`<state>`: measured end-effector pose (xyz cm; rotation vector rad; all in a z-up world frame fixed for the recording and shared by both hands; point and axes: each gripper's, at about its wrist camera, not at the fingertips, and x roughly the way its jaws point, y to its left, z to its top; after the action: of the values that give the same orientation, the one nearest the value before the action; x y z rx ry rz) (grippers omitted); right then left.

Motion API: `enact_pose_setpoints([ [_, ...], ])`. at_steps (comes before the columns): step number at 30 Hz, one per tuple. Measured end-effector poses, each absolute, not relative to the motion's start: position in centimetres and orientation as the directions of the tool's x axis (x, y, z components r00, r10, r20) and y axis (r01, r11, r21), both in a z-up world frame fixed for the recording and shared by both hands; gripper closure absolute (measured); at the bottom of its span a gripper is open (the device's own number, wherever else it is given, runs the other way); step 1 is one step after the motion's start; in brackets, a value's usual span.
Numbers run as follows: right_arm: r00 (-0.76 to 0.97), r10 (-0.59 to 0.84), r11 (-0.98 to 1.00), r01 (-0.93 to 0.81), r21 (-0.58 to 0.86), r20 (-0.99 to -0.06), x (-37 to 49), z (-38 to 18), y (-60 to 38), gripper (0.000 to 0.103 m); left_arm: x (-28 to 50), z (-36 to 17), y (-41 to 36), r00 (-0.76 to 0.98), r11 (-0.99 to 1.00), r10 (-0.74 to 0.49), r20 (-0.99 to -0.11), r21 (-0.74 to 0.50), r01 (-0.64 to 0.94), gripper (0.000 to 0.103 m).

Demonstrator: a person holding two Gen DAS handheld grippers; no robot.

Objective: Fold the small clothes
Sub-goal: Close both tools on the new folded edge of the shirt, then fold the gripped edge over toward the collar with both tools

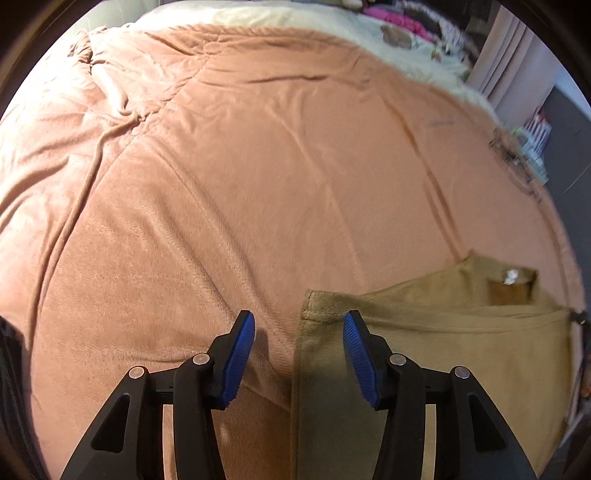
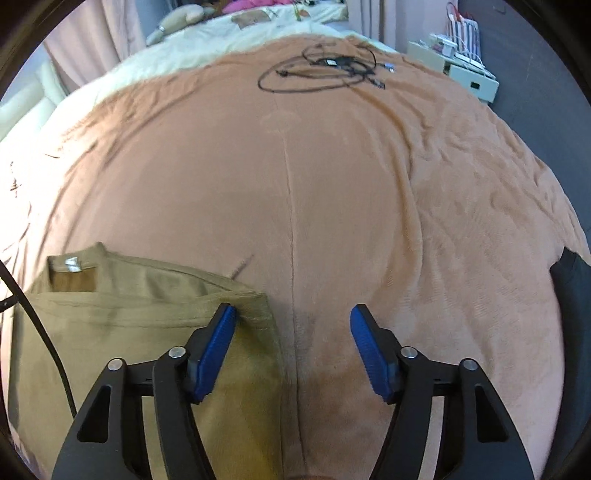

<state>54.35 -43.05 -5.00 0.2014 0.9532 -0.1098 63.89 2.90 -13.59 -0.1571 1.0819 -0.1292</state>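
Observation:
An olive-brown small shirt [image 1: 443,350] lies flat on the orange-brown blanket [image 1: 221,184], sides folded in, its neck label facing away from me. In the left wrist view my left gripper [image 1: 299,325] is open and straddles the shirt's left edge, with the right fingertip [image 1: 351,328] over the cloth and the other over the blanket. In the right wrist view the shirt [image 2: 110,332] fills the lower left. There my right gripper [image 2: 293,317] is open across the shirt's right edge, its left fingertip [image 2: 225,321] over the top right corner. Neither pair of pads presses on cloth.
A tangle of black cables [image 2: 321,70] lies at the blanket's far end, with a white box [image 2: 461,74] beyond it. A dark item [image 2: 569,280] sits at the right edge. A black cord [image 2: 44,332] crosses the shirt's left side. Cream bedding [image 1: 332,22] lies farther back.

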Motion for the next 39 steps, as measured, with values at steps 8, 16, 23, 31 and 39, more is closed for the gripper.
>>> enact_pose_setpoints([
  [8, 0.587, 0.04, 0.99, 0.087, 0.112, -0.808, 51.9, -4.7, -43.7, 0.058, 64.5, -15.0, 2.2, 0.439, 0.976, -0.216, -0.872, -0.21, 0.063, 0.069],
  [16, 0.584, 0.011, 0.998, 0.05, 0.049, -0.812, 53.7, -5.0, -42.7, 0.077, 63.7, -13.7, 1.4, 0.478, 0.976, -0.216, -0.851, -0.192, 0.099, 0.094],
  [23, 0.611, -0.014, 1.0, 0.024, 0.001, -0.792, 53.1, -4.2, -40.7, 0.101, 62.1, -11.1, 1.3, 0.54, 0.98, -0.198, -0.818, -0.168, 0.105, 0.096],
  [31, 0.693, -0.014, 0.997, 0.064, 0.042, -0.721, 49.7, 0.0, -41.3, 0.102, 60.1, -6.2, 1.1, 0.628, 0.984, -0.178, -0.758, -0.143, 0.106, 0.097],
  [39, 0.735, -0.036, 0.995, 0.089, 0.044, -0.677, 49.0, 2.8, -41.8, 0.102, 62.1, -3.6, 1.0, 0.668, 0.987, -0.153, -0.728, -0.144, 0.069, 0.097],
])
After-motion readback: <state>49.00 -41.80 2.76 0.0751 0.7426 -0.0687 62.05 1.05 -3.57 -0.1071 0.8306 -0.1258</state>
